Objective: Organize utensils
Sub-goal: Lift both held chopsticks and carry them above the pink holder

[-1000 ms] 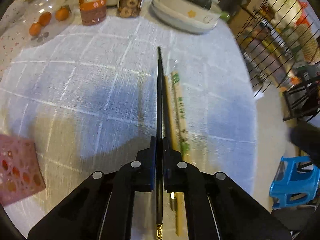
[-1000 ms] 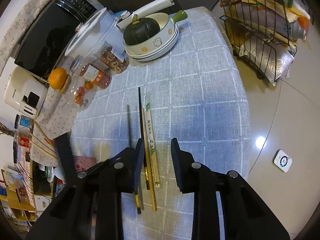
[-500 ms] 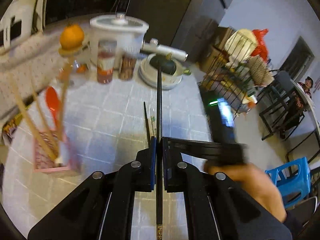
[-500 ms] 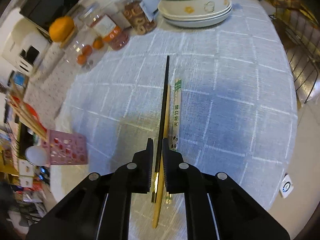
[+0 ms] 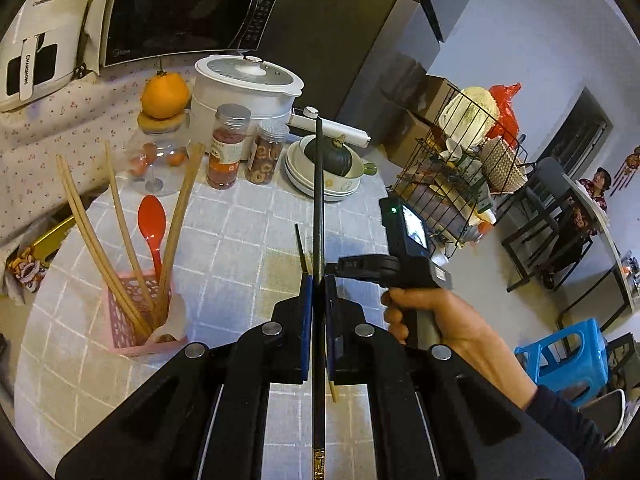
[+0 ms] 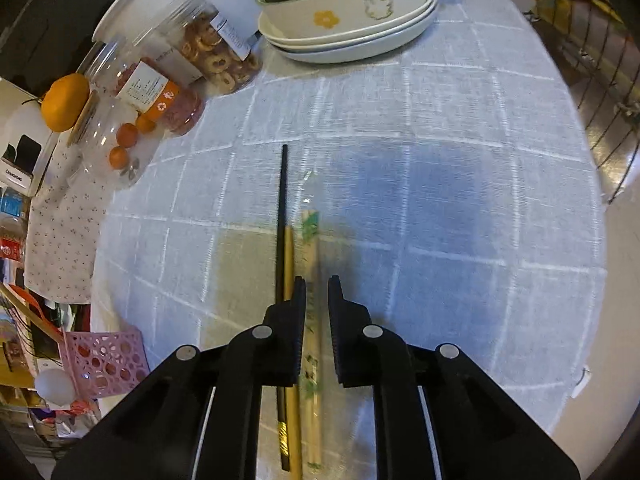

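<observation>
Left tool (image 5: 316, 304) has lifted its clamped black chopstick (image 5: 318, 200) toward the pink perforated holder (image 5: 120, 320); right tool (image 6: 316, 304) reopened, seemingly empty, three sticks left on the counter (image 6: 460, 220).

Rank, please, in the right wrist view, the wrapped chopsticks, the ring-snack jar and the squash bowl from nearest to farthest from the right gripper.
1. Wrapped chopsticks: on the cloth, running between the fingers of the right gripper.
2. Ring-snack jar: far left, lying tilted.
3. Squash bowl: at the table's far edge, just beyond the jar.
</observation>
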A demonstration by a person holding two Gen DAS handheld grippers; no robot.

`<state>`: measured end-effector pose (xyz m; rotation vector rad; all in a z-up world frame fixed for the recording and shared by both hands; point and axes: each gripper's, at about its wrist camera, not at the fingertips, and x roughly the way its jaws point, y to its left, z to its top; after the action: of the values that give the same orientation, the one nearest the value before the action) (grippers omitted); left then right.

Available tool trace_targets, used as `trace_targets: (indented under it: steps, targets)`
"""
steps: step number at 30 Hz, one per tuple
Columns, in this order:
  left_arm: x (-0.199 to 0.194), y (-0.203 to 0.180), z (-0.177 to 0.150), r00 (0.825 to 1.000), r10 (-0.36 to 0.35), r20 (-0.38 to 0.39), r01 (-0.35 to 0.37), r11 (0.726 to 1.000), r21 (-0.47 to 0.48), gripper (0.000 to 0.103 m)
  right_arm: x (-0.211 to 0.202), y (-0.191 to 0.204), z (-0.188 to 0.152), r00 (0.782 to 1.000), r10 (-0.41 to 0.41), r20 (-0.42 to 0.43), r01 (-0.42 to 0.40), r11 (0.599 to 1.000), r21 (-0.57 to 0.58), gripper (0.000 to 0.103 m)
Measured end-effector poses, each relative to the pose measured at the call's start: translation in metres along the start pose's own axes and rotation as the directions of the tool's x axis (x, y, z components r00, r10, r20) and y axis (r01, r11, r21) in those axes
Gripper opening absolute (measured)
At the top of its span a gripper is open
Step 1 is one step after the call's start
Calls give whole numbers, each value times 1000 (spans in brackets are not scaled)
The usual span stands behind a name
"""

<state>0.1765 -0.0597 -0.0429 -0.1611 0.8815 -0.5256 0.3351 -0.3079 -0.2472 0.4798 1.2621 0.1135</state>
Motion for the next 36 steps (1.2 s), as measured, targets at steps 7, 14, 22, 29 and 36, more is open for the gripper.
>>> trace_targets:
  steps: [7, 14, 22, 29, 36]
  targets:
    - [-3, 3, 1, 1000, -11, 8, 11, 1000, 12, 5, 12, 13, -3, 997, -75, -23, 74, 996, -47, 12]
    - [-5, -1, 2, 1000, -17, 21, 17, 999, 37, 5, -8, 31, -5, 997, -77, 12, 78, 991, -113, 0]
    - [-8, 0, 2, 999, -23, 22, 22, 999, 34, 5, 4, 24, -8, 996, -91, -7, 90, 989, -115, 26]
    - [-9, 2, 2, 1000, -18, 20, 17, 999, 28, 5, 21, 22, -7, 994, -107, -26, 103, 988, -119, 22]
    - [-8, -2, 3, 1000, -13, 20, 12, 999, 43, 5, 19, 24, -9, 995, -83, -50, 76, 990, -120, 5]
